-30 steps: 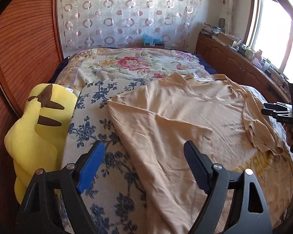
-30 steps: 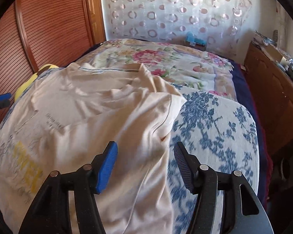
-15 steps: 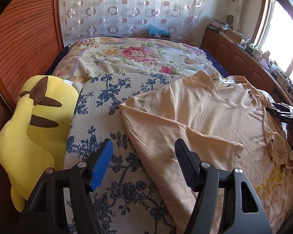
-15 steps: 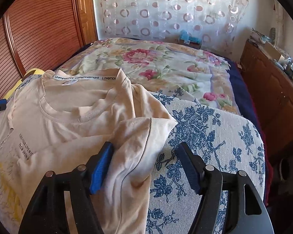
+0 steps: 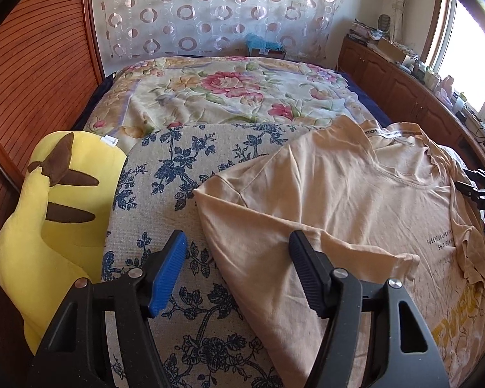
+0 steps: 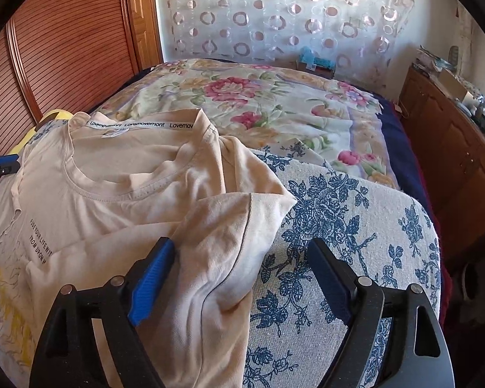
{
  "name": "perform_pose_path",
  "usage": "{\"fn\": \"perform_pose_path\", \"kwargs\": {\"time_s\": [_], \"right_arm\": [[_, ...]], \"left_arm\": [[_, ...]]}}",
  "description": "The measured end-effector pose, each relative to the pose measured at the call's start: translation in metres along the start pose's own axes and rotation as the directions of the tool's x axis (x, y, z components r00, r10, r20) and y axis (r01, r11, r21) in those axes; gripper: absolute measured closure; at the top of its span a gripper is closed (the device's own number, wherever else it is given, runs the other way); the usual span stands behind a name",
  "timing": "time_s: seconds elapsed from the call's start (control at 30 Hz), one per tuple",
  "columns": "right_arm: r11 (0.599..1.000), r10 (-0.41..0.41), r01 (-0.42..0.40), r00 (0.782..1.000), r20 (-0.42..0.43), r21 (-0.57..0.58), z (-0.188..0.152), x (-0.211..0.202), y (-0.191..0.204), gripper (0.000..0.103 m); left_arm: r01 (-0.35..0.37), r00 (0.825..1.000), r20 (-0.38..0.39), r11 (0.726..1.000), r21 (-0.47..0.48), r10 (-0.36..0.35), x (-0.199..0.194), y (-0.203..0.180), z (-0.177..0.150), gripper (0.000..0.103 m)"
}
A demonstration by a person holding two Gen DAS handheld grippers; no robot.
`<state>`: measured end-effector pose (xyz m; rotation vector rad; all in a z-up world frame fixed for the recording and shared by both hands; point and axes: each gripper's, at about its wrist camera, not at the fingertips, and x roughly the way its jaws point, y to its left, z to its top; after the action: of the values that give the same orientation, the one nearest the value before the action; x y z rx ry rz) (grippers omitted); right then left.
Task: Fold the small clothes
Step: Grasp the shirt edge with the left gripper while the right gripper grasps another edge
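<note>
— From where is the bed [image 5: 210, 97] viewed?
— From low and close at its near end, facing the curtain [image 6: 274, 16].
— What is shared?
— Apparently the T-shirt [image 5: 339, 200] [image 6: 129, 200], seen from opposite sides.

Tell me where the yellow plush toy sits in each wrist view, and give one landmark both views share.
Left wrist: the yellow plush toy fills the left side, beside the blue-flowered cover, left of the left gripper.
Right wrist: only a yellow sliver shows at the left, behind the beige T-shirt.
Shared landmark: the T-shirt's printed neck tape.
</note>
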<state>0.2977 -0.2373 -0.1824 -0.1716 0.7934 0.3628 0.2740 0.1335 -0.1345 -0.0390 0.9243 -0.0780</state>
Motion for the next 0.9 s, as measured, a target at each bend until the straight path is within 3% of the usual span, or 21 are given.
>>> {"fn": "perform_pose_path", "kwargs": {"time_s": [0.2,0.33,0.43,0.47,0.57,0.63,0.67,0.73,0.9], "right_arm": [[1.000,-0.001,0.001,1.000,0.000,-0.001,0.000,0.000,0.000,0.017],[1.000,-0.001,0.001,1.000,0.000,-0.001,0.000,0.001,0.000,0.017],[1.000,-0.002,0.002,1.000,0.001,-0.001,0.000,0.000,0.000,0.017],[1.000,-0.002,0.002,1.000,0.002,-0.003,0.000,0.000,0.000,0.018],[0.998,0.034,-0.033,0.999,0.014,-0.051,0.000,-0.004,0.005,0.039],[0.996,0.055,-0.055,0.998,0.006,-0.076,0.002,-0.007,0.009,0.079],[0.995,0.054,-0.054,0.999,-0.005,-0.089,0.003,-0.008,0.011,0.087],[0.992,0.040,-0.042,0.999,-0.015,-0.123,0.005,-0.012,0.016,0.094],[0.996,0.044,-0.038,0.996,0.078,-0.084,0.003,-0.051,0.010,0.095]], "left_arm": [[-0.006,1.000,-0.001,1.000,0.008,0.006,0.002,-0.001,0.001,0.037],[0.014,1.000,0.017,0.999,0.053,-0.015,0.000,-0.009,-0.001,0.079],[0.047,0.999,0.024,0.997,0.059,-0.048,-0.003,-0.014,0.000,0.096],[0.056,0.998,0.030,0.996,0.065,-0.058,-0.005,-0.015,0.001,0.096],[0.078,0.995,0.054,0.994,0.077,-0.082,-0.016,-0.021,0.002,0.097],[0.092,0.992,0.078,0.992,0.088,-0.099,-0.027,-0.025,0.002,0.097],[0.099,0.990,0.094,0.991,0.092,-0.107,-0.034,-0.027,0.002,0.097],[0.116,0.984,0.126,0.989,0.095,-0.128,-0.051,-0.034,0.001,0.098],[0.136,0.967,0.199,0.982,0.129,-0.160,-0.095,-0.047,-0.007,0.098]]}}
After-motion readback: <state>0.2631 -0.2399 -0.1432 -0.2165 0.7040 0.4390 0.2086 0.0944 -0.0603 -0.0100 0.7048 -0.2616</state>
